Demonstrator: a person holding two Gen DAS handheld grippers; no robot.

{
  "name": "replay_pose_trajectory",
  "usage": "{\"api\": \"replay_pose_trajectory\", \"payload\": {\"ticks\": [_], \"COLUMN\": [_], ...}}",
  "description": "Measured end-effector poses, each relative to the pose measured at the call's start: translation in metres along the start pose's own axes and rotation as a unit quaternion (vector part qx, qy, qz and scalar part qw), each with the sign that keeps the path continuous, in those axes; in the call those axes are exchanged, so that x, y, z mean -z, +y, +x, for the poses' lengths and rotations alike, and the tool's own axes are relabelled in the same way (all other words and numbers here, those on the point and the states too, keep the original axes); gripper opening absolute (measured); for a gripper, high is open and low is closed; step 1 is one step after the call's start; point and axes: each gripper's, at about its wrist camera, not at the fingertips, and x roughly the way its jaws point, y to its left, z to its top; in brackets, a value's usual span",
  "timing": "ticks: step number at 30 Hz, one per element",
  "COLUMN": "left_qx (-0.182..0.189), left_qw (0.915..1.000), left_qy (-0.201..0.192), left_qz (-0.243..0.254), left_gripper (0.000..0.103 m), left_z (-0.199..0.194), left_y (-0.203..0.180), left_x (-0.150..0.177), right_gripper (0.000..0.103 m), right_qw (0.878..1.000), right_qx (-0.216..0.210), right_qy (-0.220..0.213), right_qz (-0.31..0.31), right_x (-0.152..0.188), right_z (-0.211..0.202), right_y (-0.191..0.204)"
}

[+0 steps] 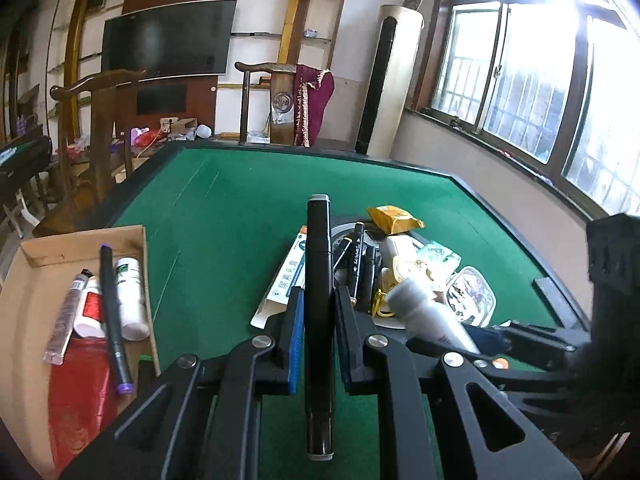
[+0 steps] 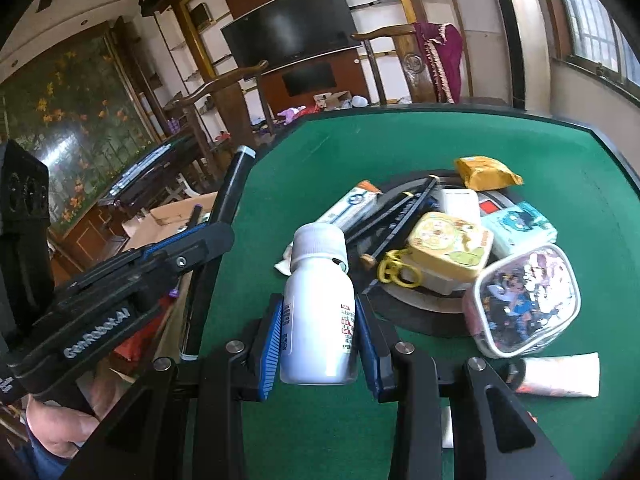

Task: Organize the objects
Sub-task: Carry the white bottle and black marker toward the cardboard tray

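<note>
Left jaws clamp a black marker (image 1: 319, 280), right jaws grip a white bottle (image 2: 318, 312), above the green table (image 1: 224, 200).

Felt, cardboard, plastic and dark wood

The table (image 1: 224, 200) wears matt green felt inside a smooth black rim; the box (image 1: 24, 280) beside it is plain brown cardboard. The left gripper (image 1: 318, 300) clamps a marker (image 1: 318, 264) of glossy black plastic, and the right gripper (image 2: 318, 332) clamps a bottle (image 2: 320, 296) of smooth white plastic with a ribbed cap. Both have matt black bodies, 2 ridged blue pads each and shiny metal pins. The pouch (image 2: 524, 300) is clear glossy plastic, the chair (image 1: 96, 128) polished dark wood.
</note>
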Motion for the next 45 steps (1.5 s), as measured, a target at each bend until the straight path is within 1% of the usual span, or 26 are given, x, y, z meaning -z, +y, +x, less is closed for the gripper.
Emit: {"api": "replay_pose_trajectory", "payload": {"ticks": [2,7,12,16,19,21,24,26,28,30,31,33,36,39,43,45], "left_qx": [0.0,0.001,-0.015,-0.031,-0.049,-0.058,-0.072,-0.073,-0.085,-0.079,-0.083,-0.076,-0.086,-0.077,-0.082,-0.077], "left_qw": [0.9999,0.9996,0.9983,0.9968,0.9955,0.9943,0.9917,0.9902,0.9872,0.9854,0.9836,0.9823,0.979,0.9738,0.9687,0.9659], "left_qy": [-0.01,-0.018,-0.033,-0.032,-0.02,-0.004,0.023,0.043,0.054,0.074,0.079,0.097,0.105,0.115,0.134,0.141], "left_qz": [-0.009,-0.022,-0.046,-0.066,-0.078,-0.09,-0.104,-0.11,-0.123,-0.132,-0.14,-0.141,-0.153,-0.181,-0.192,-0.203], "left_gripper": [0.014,0.014,0.014,0.014,0.014,0.014,0.014,0.014,0.014,0.014,0.014,0.014,0.014,0.014,0.014,0.014], "left_z": [-0.011,-0.036,-0.062,-0.081,-0.09,-0.091,-0.087,-0.08,-0.073,-0.065,-0.061,-0.05,-0.04,-0.031,-0.019,-0.016], "left_y": [0.005,0.024,0.055,0.09,0.121,0.145,0.177,0.196,0.211,0.225,0.231,0.238,0.248,0.263,0.273,0.278], "left_x": [-0.001,-0.007,-0.011,-0.009,-0.008,-0.007,-0.006,-0.007,-0.006,-0.004,-0.002,0.0,0.0,0.002,0.004,0.004], "right_gripper": [0.038,0.038,0.038,0.038,0.038,0.038,0.038,0.038,0.038,0.038,0.038,0.038,0.038,0.038,0.038,0.038], "right_qw": [1.0,0.999,0.998,0.995,0.993,0.991,0.99,0.989,0.988,0.988,0.988,0.988,0.987,0.987,0.987,0.988], "right_qx": [-0.009,-0.033,-0.05,-0.064,-0.072,-0.075,-0.074,-0.069,-0.065,-0.061,-0.057,-0.052,-0.043,-0.03,-0.012,-0.007], "right_qy": [-0.001,0.002,0.008,0.031,0.052,0.063,0.079,0.086,0.098,0.106,0.109,0.116,0.128,0.136,0.139,0.141], "right_qz": [-0.001,-0.018,-0.046,-0.066,-0.08,-0.087,-0.094,-0.095,-0.097,-0.095,-0.096,-0.09,-0.082,-0.08,-0.076,-0.071], "right_x": [-0.002,-0.013,-0.027,-0.036,-0.043,-0.048,-0.056,-0.061,-0.065,-0.068,-0.07,-0.072,-0.078,-0.082,-0.089,-0.093], "right_z": [0.001,0.009,0.024,0.047,0.069,0.085,0.108,0.121,0.137,0.149,0.154,0.166,0.182,0.197,0.211,0.217], "right_y": [0.01,0.044,0.086,0.119,0.143,0.158,0.177,0.185,0.194,0.2,0.203,0.207,0.207,0.208,0.208,0.207]}}
